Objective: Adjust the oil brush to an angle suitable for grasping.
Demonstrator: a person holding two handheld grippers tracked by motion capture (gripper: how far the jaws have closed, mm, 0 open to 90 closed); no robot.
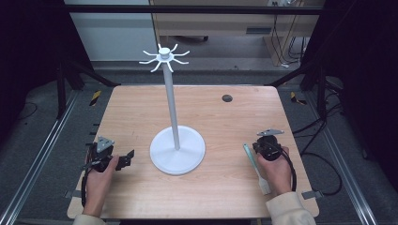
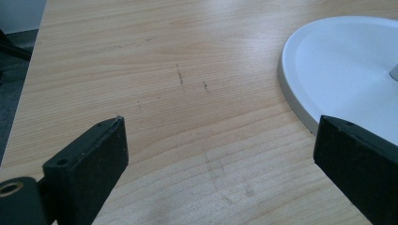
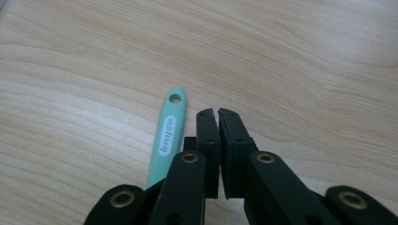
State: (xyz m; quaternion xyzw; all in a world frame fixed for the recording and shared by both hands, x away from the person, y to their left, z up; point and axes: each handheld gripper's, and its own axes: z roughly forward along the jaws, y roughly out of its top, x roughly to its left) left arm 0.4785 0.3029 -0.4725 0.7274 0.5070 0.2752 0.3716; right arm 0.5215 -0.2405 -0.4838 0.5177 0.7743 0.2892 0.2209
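A white stand [image 1: 171, 98] with a round base [image 1: 177, 151] and a ring of hooks [image 1: 164, 57] on top stands mid-table. A utensil [image 1: 253, 161] with a mint-green handle and a white head lies flat at the right front. In the right gripper view its handle end [image 3: 168, 131], with a hole, lies just left of the jaws. My right gripper [image 1: 266, 143] [image 3: 218, 112] is shut with nothing between its pads, beside the handle. My left gripper [image 1: 124, 159] [image 2: 223, 124] is open over bare wood, left of the stand's base [image 2: 338, 70].
The wooden table [image 1: 225, 122] has a small dark round hole [image 1: 227, 98] at the back right. Black frame bars and cables surround the table on the floor. The person's hands come in at both front corners.
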